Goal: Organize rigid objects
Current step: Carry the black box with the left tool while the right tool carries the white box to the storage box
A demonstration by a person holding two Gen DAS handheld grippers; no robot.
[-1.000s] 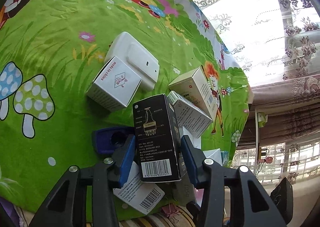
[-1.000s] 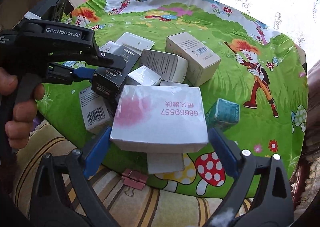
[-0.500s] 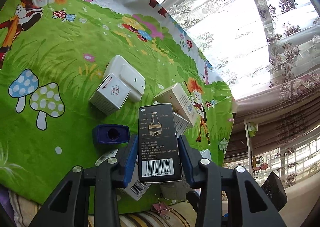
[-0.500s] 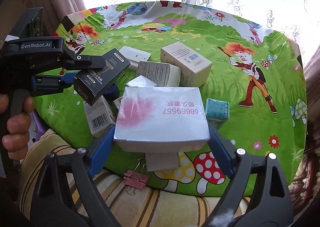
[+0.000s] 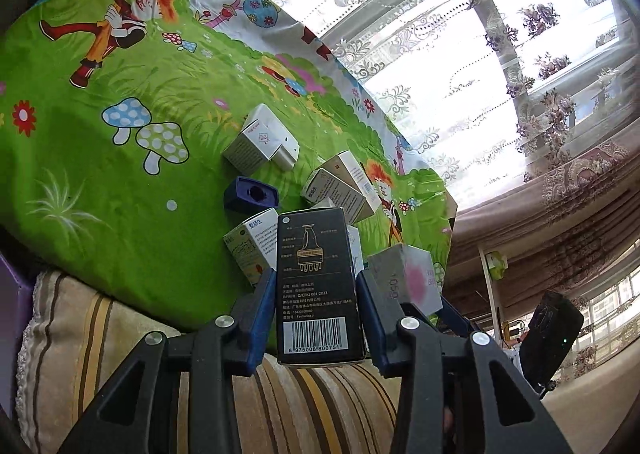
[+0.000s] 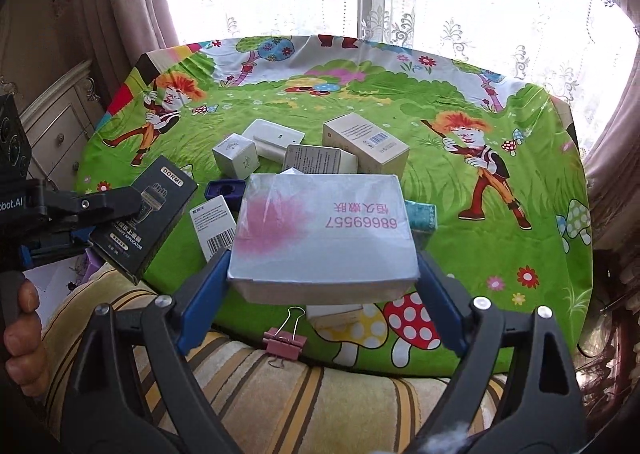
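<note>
- Right wrist view: large white box (image 6: 322,230) wrapped in glossy film, pink blotch and pink digits on top, clamped across its width by right gripper (image 6: 322,286), blue pads pressed on both short ends, jaws wide; carried clear above green cartoon tablecloth (image 6: 500,238) near the table's front edge. Likely light, hollow card; film probably slippery, so best held low and square on the end walls, not squeezed hard enough to dent them.
- Black applicator box (image 5: 316,286), barcode at the near end, pinched on its two long narrow sides by left gripper (image 5: 316,310), jaws narrow; held in the air off the table's front left corner, over striped cushion (image 6: 280,394). Looks stiff and light; printed card smooth, so a grip about mid-length would curb swinging.
- Beige carton (image 6: 366,143) and grey-labelled carton (image 6: 320,159) lying just beside each other at mid-table, untouched; flat long faces offer the surest hold.
- Small white cube box (image 6: 236,155) touching flat white case (image 6: 276,137) behind it; cube easy to take on any opposite pair of faces.
- Barcoded white box (image 6: 212,225), dark blue cap-like piece (image 6: 224,189) and teal box (image 6: 422,213) near the held white box, low on the cloth.
- Pink binder clip (image 6: 284,338) on the cloth's front hem; small, metal, springy.
</note>
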